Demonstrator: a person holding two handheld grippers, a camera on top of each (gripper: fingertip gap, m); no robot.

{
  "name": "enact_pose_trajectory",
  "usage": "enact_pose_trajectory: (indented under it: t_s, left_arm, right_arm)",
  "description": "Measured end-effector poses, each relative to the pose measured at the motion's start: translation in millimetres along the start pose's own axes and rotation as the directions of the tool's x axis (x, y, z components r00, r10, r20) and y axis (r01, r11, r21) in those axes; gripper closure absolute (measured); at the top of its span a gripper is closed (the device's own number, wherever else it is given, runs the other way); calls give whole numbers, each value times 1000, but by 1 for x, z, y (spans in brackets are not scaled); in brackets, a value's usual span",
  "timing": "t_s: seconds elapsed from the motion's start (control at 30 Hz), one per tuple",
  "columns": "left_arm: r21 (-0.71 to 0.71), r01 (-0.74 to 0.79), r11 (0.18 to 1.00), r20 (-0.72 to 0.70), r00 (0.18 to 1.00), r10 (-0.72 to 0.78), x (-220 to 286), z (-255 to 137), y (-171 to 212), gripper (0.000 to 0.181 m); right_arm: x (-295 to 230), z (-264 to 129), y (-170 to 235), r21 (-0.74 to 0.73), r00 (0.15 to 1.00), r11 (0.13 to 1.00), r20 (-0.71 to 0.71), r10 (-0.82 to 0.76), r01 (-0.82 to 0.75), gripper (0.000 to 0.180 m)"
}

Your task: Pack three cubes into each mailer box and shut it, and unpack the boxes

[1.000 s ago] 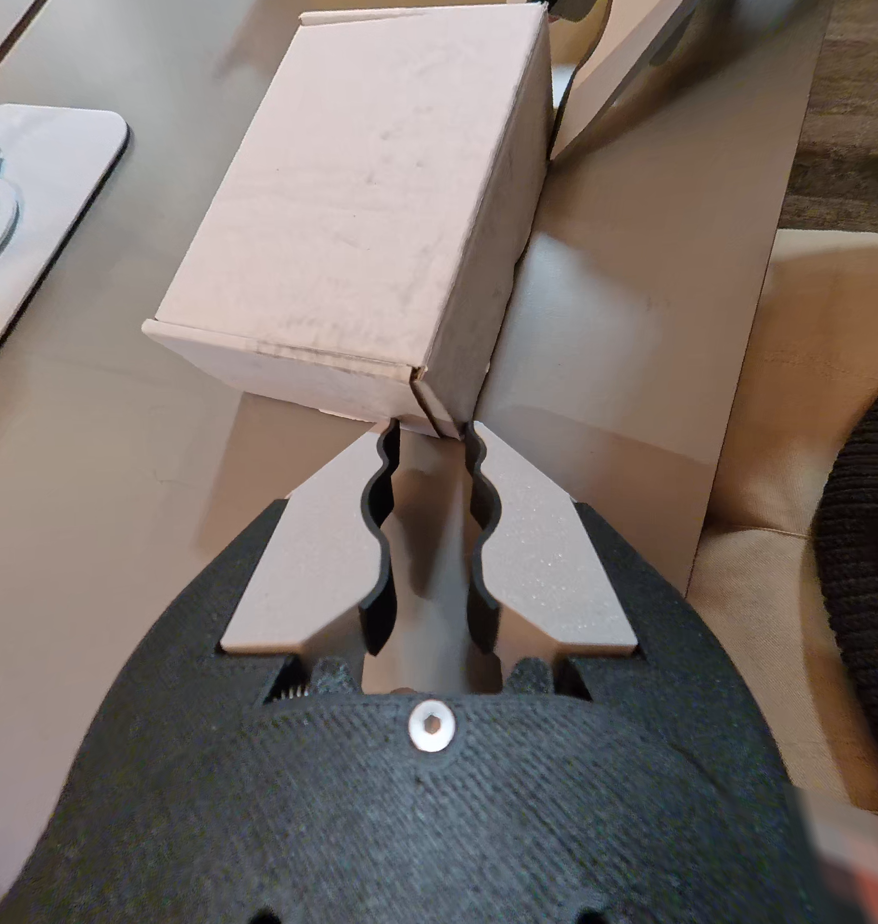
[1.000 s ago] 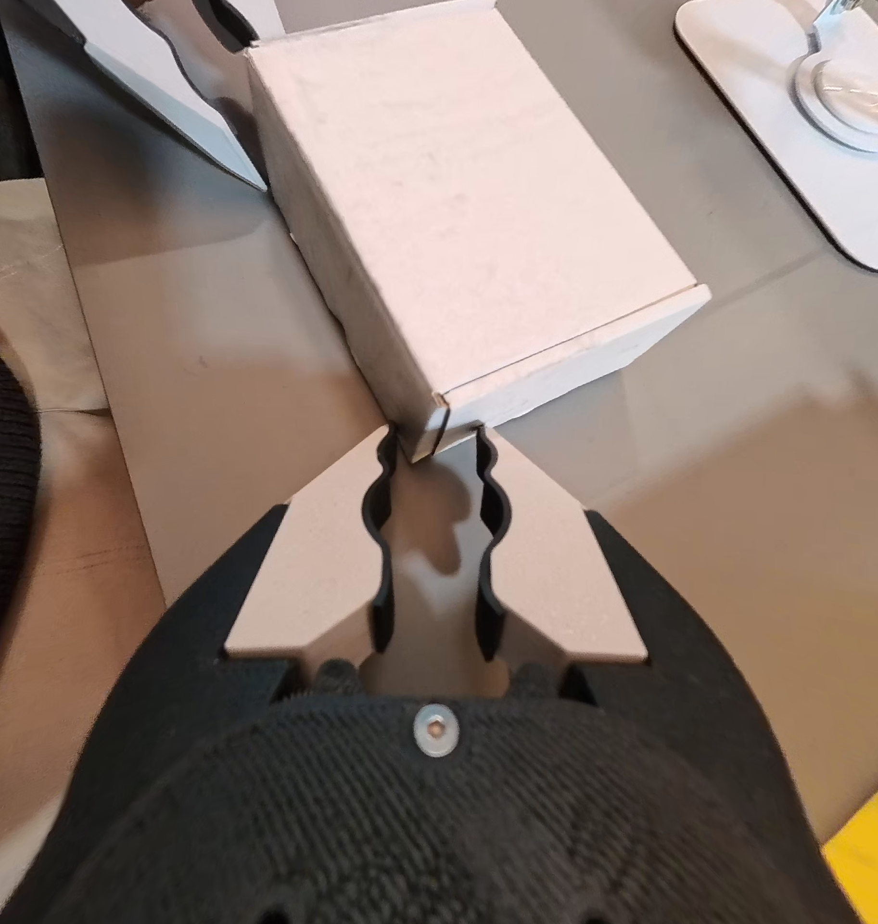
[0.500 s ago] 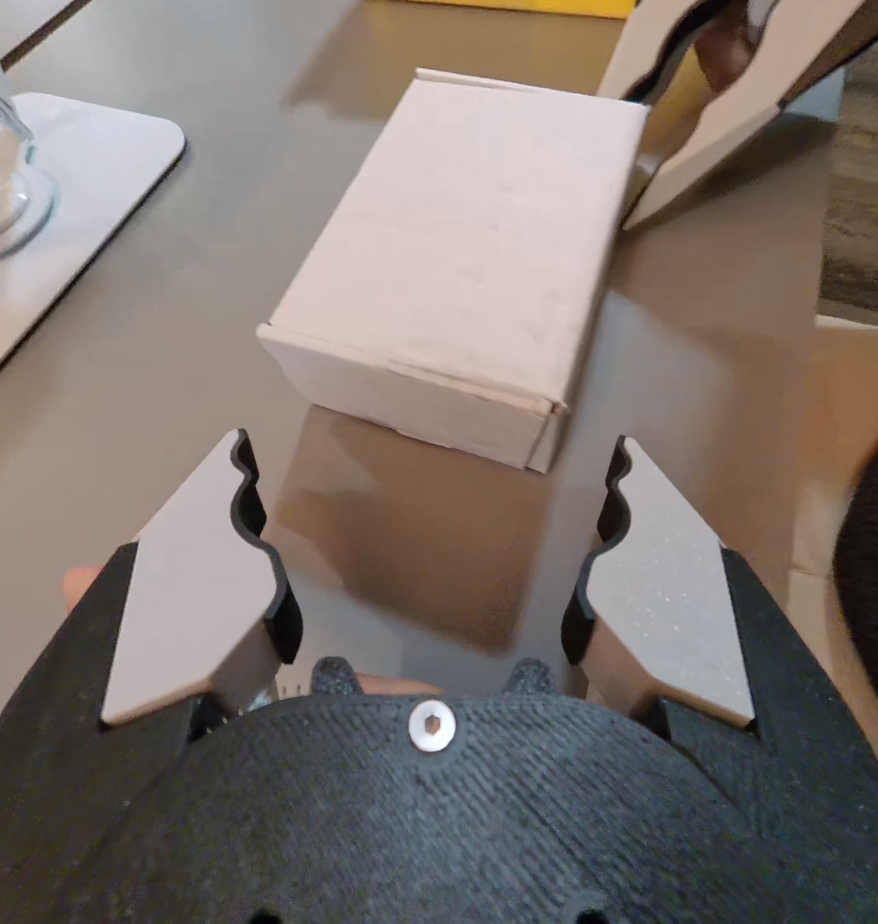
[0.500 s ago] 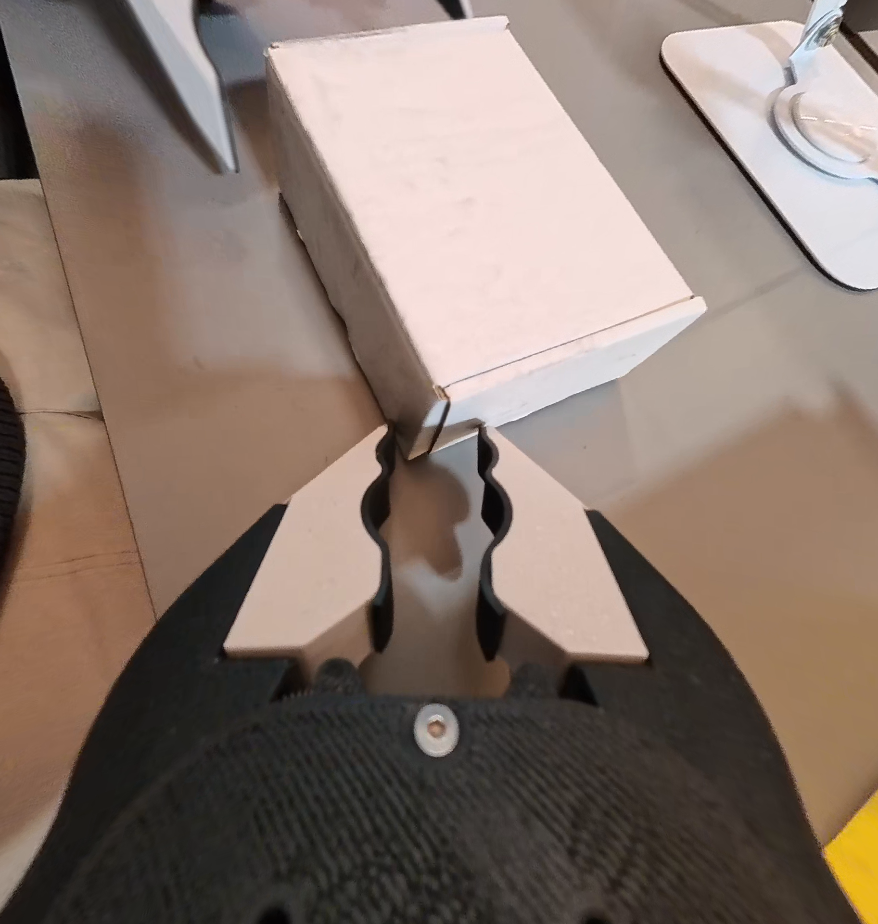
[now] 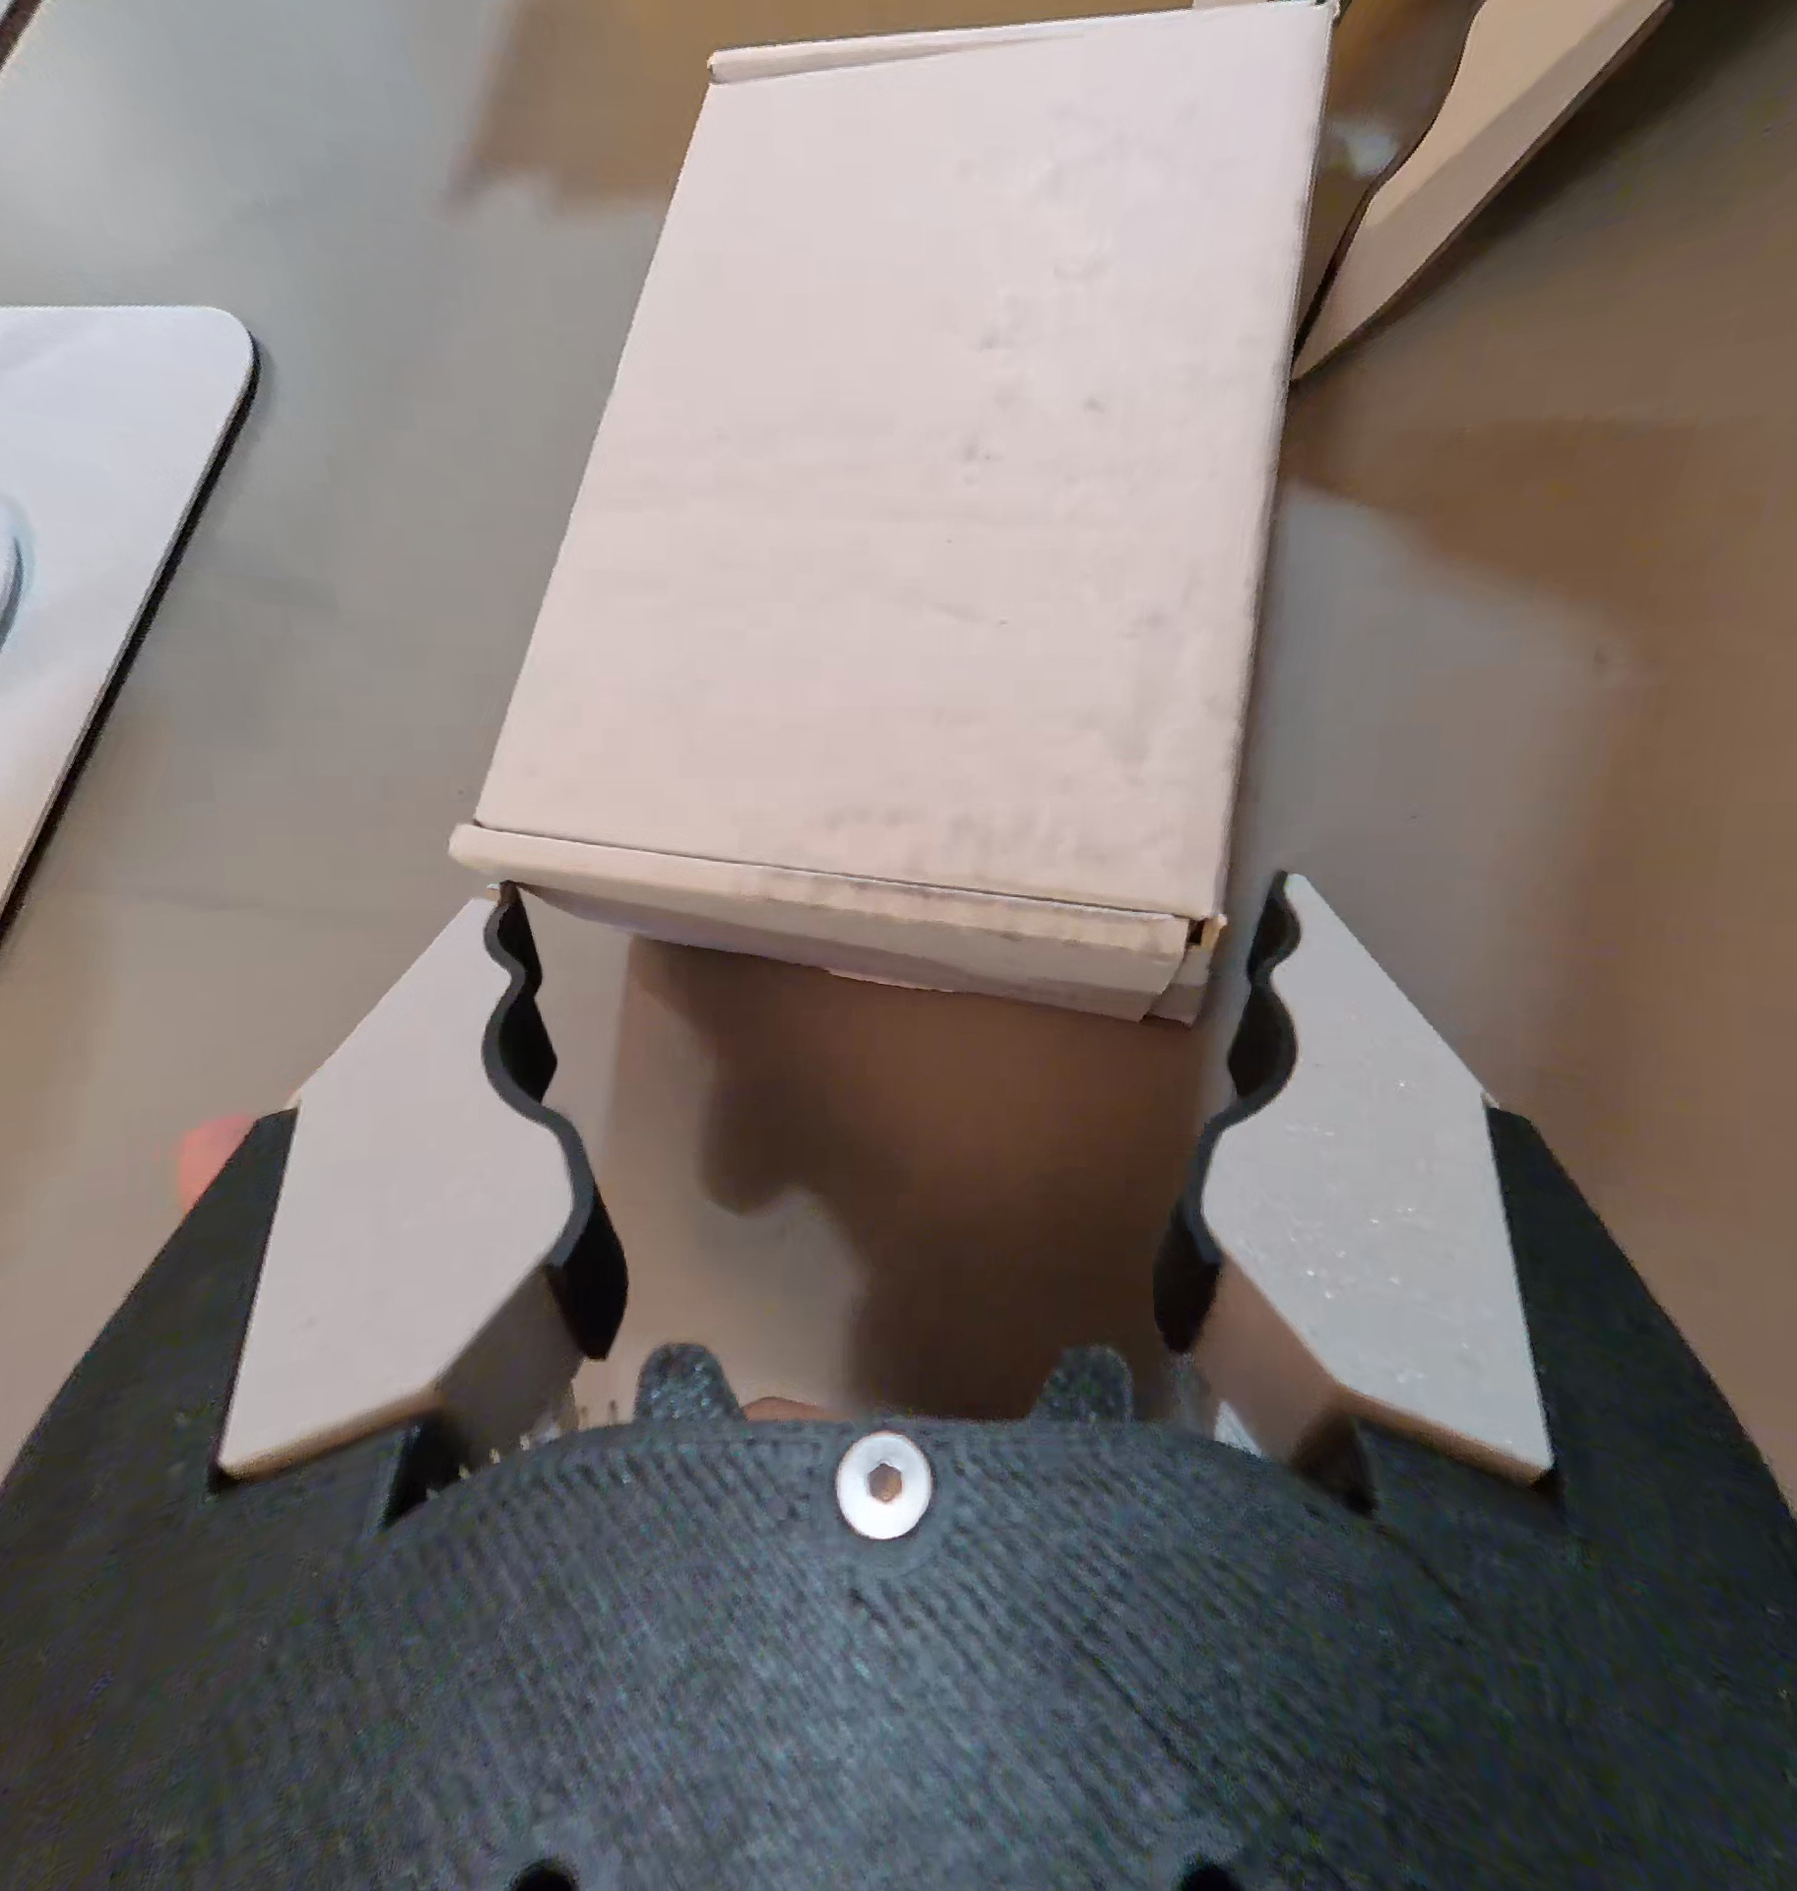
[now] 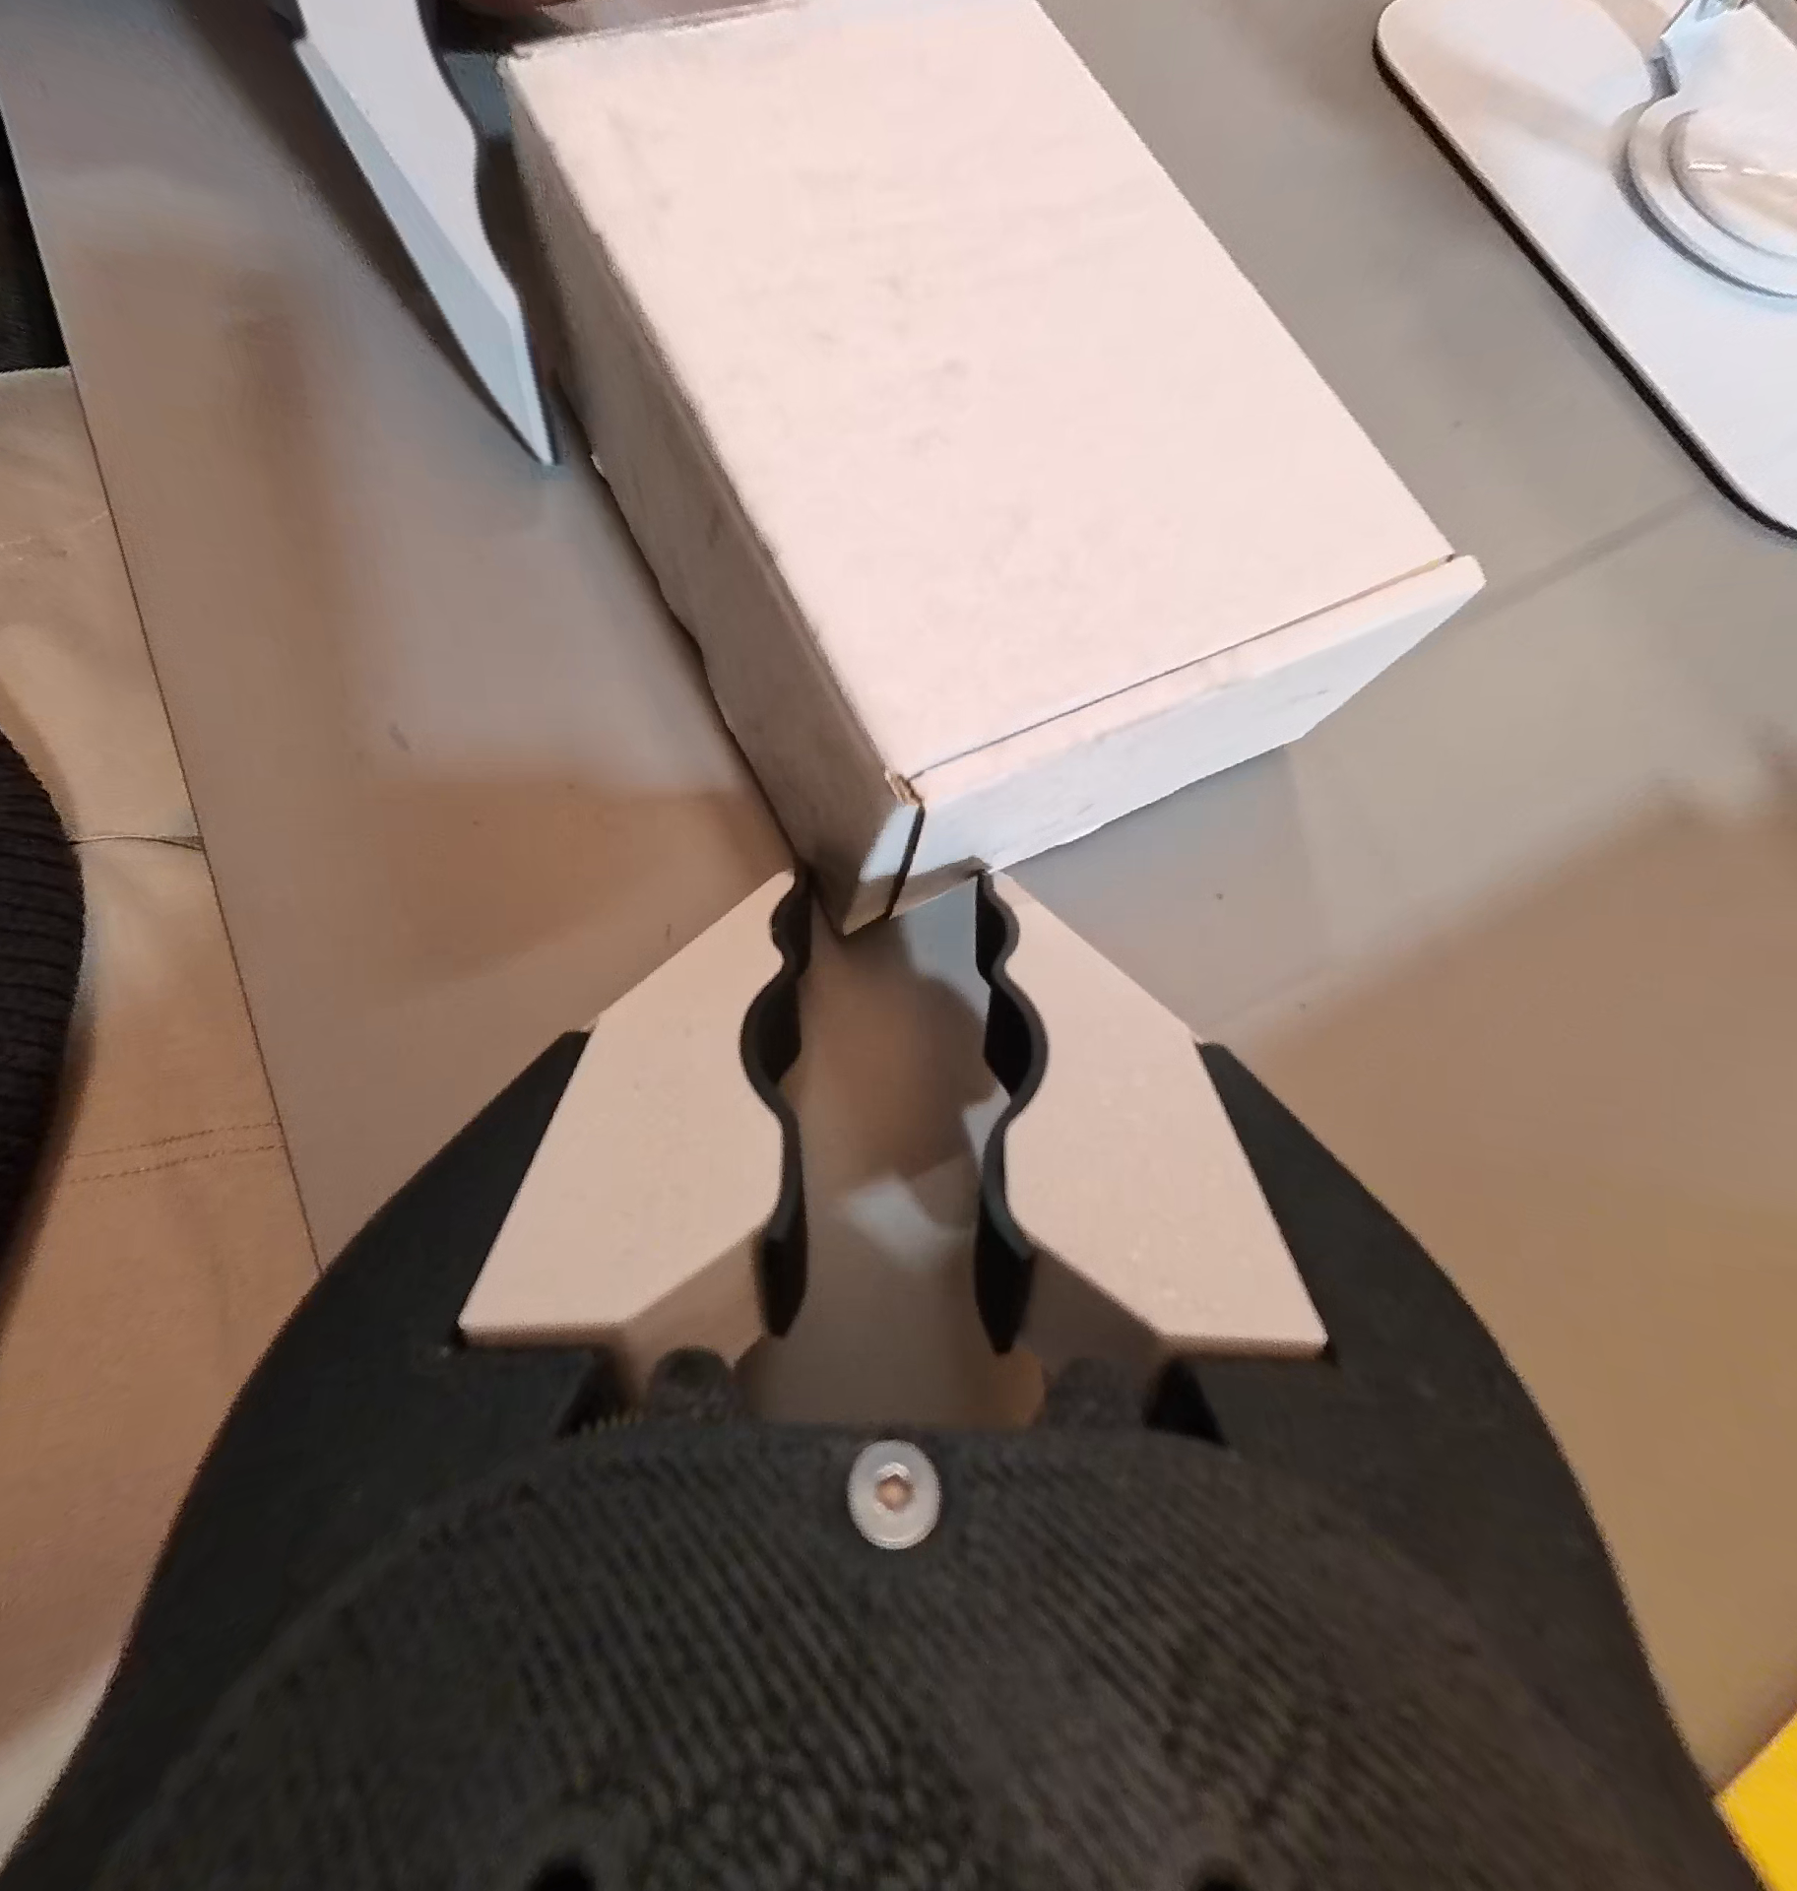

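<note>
A closed white mailer box [image 5: 925, 491] lies flat on the grey table [image 5: 311, 512]. My left gripper [image 5: 894, 895] is open wide, with one fingertip at each near corner of the box's short end. My right gripper [image 6: 889, 885] is shut on the box's near corner [image 6: 873, 860], pinching it at the fingertips. The box fills the middle of the right wrist view [image 6: 976, 409]. One finger of the left gripper [image 6: 434, 256] shows beside the box's far left side. The right gripper [image 5: 1467, 154] shows at the top right of the left wrist view. No cubes are in view.
A white flat stand base with a metal and glass fitting lies on the table beside the box [image 5: 65, 594] [image 6: 1641, 225]. The table edge borders a beige cushion [image 6: 45, 1023] with dark knit fabric [image 6: 4, 1003]. A yellow thing [image 6: 1794, 1770] is at the lower right.
My left gripper let go of the box corner, opened wide and drew back, then came forward so its tips flank the box's end. My right gripper kept its pinch on the corner.
</note>
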State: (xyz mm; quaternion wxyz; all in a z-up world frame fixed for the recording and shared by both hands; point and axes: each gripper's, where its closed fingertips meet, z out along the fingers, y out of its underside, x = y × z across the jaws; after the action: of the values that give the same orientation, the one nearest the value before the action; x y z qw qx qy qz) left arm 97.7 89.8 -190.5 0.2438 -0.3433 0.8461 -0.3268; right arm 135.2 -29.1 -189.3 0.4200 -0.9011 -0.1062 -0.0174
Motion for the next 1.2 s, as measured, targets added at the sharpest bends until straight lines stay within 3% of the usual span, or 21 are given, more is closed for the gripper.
enact_pose_trajectory:
  t_s: [0.67, 0.83, 0.87, 0.9, 1.0, 1.13, 1.2]
  left_arm:
    - [12, -33, 999, 21, 999, 33, 0, -4, 2, 66]
    - [14, -42, 999, -5, 999, 42, 4, -6, 3, 70]
    - [8, -46, 999, -39, 998, 46, 8, -8, 7, 148]
    - [0, -43, 999, -6, 999, 43, 3, -8, 8, 180]
    - [-2, -77, 997, -17, 997, 77, 8, -9, 10, 180]
    - [-13, -80, 997, 71, 994, 81, -2, -8, 10, 156]
    - [-7, -48, 999, 76, 996, 48, -6, -9, 10, 143]
  right_arm:
    - [-3, -1, 1, 0, 1000, 1000, 25, 9, -10, 147]
    - [4, -4, 3, 7, 999, 999, 8, 40, -40, 114]
    - [5, -4, 3, 8, 999, 999, 2, 45, -45, 108]
    - [8, -4, 3, 6, 999, 999, -14, 49, -49, 105]
    - [5, -3, 3, 2, 999, 999, -2, 33, -33, 101]
    - [6, -3, 3, 2, 999, 999, -13, 33, -33, 101]
    - [12, -2, 5, -4, 998, 999, -37, 53, -54, 88]
